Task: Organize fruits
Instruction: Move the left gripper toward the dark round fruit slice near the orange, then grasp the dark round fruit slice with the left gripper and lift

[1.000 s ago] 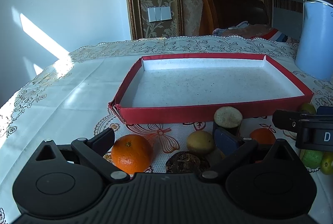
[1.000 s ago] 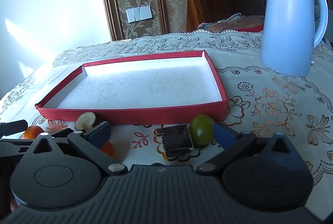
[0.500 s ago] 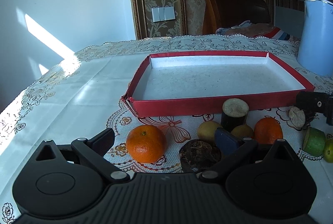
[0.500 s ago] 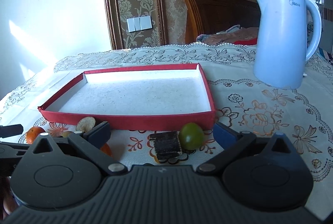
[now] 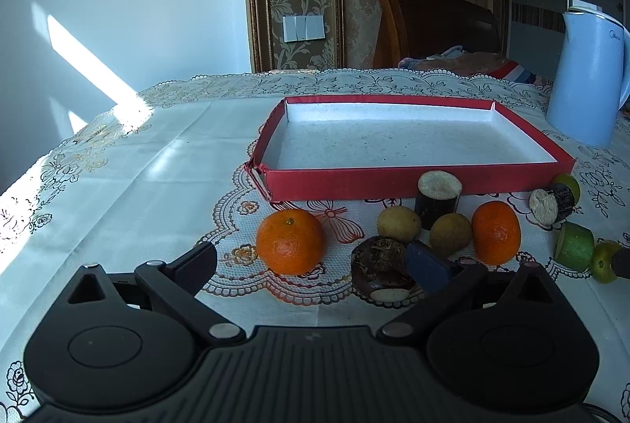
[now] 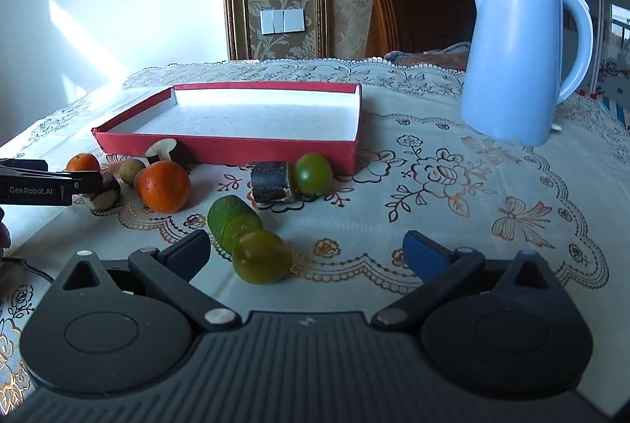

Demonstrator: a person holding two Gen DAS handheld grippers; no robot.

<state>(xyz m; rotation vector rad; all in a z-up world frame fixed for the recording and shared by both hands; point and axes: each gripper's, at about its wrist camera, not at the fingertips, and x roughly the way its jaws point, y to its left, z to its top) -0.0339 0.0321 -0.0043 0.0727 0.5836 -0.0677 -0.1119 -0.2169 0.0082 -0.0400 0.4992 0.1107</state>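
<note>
My left gripper (image 5: 311, 263) hangs low over the table (image 5: 118, 187), jaws spread wide and holding nothing. My right gripper (image 6: 305, 253) hovers beside it to the right, also low over the table, spread wide and empty.

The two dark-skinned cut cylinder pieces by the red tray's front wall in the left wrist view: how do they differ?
The left dark cylinder piece stands upright, pale cut face up; the right dark cylinder piece lies on its side, cut face toward the camera. The left one stands in front of the red shallow tray; the right one is near its corner. Both have dark skin and pale flesh.
</note>
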